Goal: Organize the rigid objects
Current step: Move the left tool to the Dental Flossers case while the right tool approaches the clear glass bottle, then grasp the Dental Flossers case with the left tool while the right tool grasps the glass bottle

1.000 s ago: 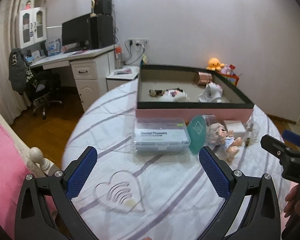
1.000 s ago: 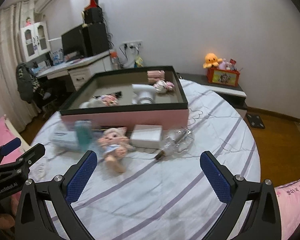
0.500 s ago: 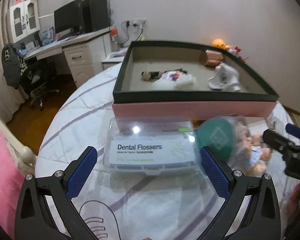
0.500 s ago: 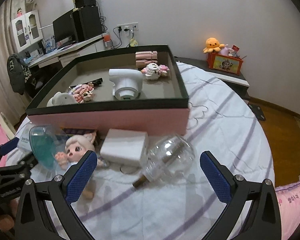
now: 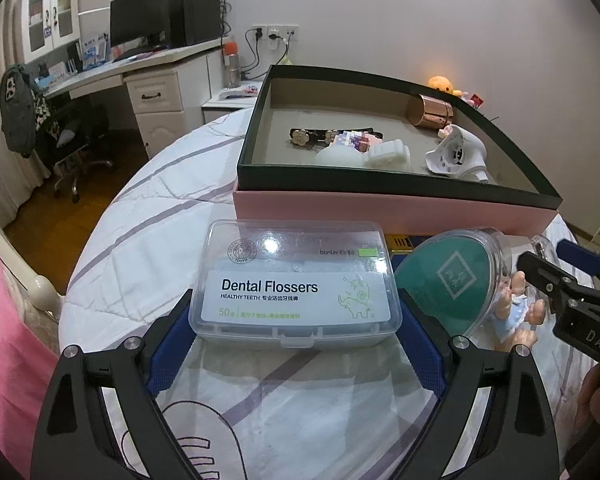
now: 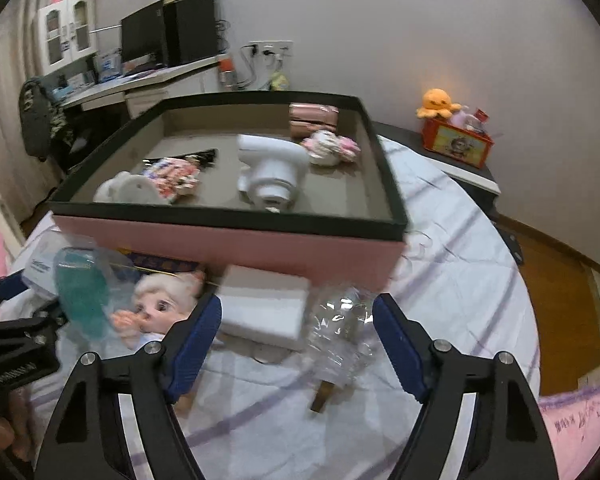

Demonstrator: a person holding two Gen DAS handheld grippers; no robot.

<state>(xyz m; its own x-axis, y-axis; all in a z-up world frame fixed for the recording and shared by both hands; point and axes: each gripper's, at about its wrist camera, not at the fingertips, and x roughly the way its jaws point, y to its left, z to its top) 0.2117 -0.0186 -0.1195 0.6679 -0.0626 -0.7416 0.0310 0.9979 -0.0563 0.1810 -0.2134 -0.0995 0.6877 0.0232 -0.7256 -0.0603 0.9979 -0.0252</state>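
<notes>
A clear "Dental Flossers" box (image 5: 296,280) lies on the white quilted table in front of the pink tray (image 5: 380,212). My left gripper (image 5: 294,308) is closing on it, and its blue pads (image 5: 172,340) touch the box's two short ends. To the right lie a teal-lidded clear jar (image 5: 448,280) and a small doll (image 5: 516,308). My right gripper (image 6: 297,304) is also closing. Between its jaws are a white box (image 6: 264,308) and a clear globe bulb (image 6: 340,324), and neither pad presses on them.
The dark-rimmed tray (image 6: 228,248) holds a white dryer-like gadget (image 6: 268,172), a rose-gold cup (image 5: 430,114) and hair clips (image 5: 332,138). A desk with a monitor (image 5: 140,24) stands at the back left. An orange plush (image 6: 438,102) sits on a side cabinet. Pink bedding (image 5: 4,320) borders the table on the left.
Both grippers moved forward and down towards the objects in front of the tray. Both sets of jaws narrowed, the left around the flossers box, the right around the white box and bulb.
</notes>
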